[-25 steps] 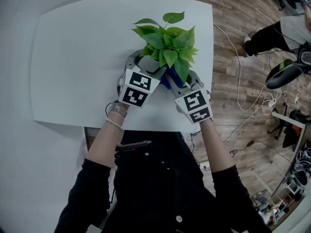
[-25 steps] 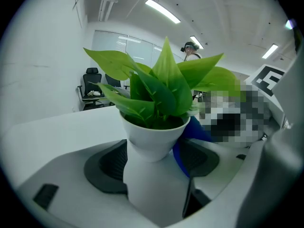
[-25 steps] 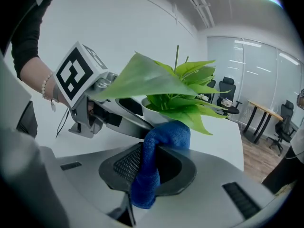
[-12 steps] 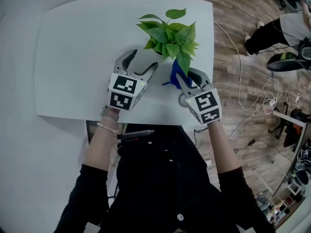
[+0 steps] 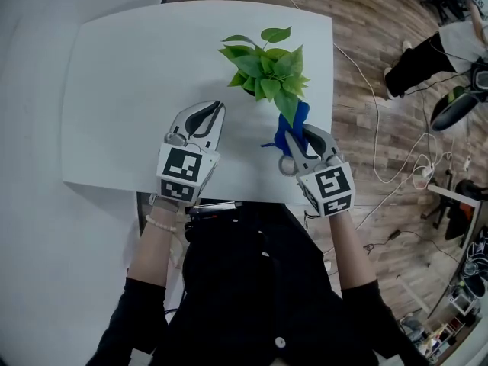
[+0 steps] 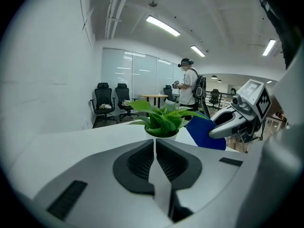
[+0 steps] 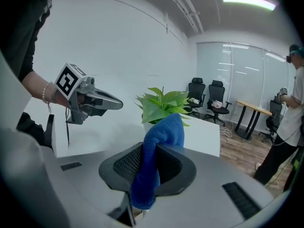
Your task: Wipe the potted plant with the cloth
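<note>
Our left gripper (image 5: 218,107) just closed empty, so wiping with the cloth (image 5: 298,114) clamped in our right gripper (image 5: 297,133) could tip the potted plant (image 5: 268,71) ahead.

White table (image 5: 122,90) on wood floor (image 5: 366,44), thin cable (image 5: 375,109) trailing beside it. Bg: black office chairs (image 6: 103,101), small round table (image 6: 153,97), person in white top (image 6: 191,84) standing, ceiling strip lights (image 6: 163,26).
</note>
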A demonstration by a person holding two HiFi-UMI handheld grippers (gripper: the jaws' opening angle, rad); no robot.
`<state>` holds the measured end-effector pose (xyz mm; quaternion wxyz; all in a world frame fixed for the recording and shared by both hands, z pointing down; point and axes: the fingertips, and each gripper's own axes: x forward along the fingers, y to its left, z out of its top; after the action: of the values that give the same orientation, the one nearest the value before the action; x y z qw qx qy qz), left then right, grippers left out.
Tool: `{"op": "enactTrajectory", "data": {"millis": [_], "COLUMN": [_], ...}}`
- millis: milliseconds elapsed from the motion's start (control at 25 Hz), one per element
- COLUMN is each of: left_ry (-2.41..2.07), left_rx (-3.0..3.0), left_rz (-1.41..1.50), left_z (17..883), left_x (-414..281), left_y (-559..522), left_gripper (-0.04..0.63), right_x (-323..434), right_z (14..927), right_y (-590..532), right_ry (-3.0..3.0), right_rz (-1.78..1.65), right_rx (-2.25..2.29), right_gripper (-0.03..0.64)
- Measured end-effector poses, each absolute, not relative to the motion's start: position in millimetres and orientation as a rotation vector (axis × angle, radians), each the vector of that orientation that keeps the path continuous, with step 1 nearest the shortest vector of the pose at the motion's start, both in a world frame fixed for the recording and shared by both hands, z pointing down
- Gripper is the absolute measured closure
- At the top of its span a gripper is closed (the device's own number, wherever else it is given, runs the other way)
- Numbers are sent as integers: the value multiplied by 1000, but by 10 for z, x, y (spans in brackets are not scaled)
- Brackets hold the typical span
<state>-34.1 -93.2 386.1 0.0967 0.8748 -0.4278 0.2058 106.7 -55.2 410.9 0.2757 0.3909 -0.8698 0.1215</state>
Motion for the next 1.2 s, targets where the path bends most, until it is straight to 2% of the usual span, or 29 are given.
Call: {"op": "enactTrajectory", "data": {"millis": [480,1200], "left_ry": [-1255,-1361], "left_rx": [2706,2678], "left_rz": [477,373], "left_z": [3131,2510], "left_x": [-182,-258], "left_y": [-764,-688], "left_gripper": [581,581], "right_x": [1189,1034], "right_z": [3382,2366], "right_y": [-388,-547], "right_ry": [-2404,-2558], "right_rz": [206,-28], "right_rx": [1122,1217], "right_gripper": [522,522]}}
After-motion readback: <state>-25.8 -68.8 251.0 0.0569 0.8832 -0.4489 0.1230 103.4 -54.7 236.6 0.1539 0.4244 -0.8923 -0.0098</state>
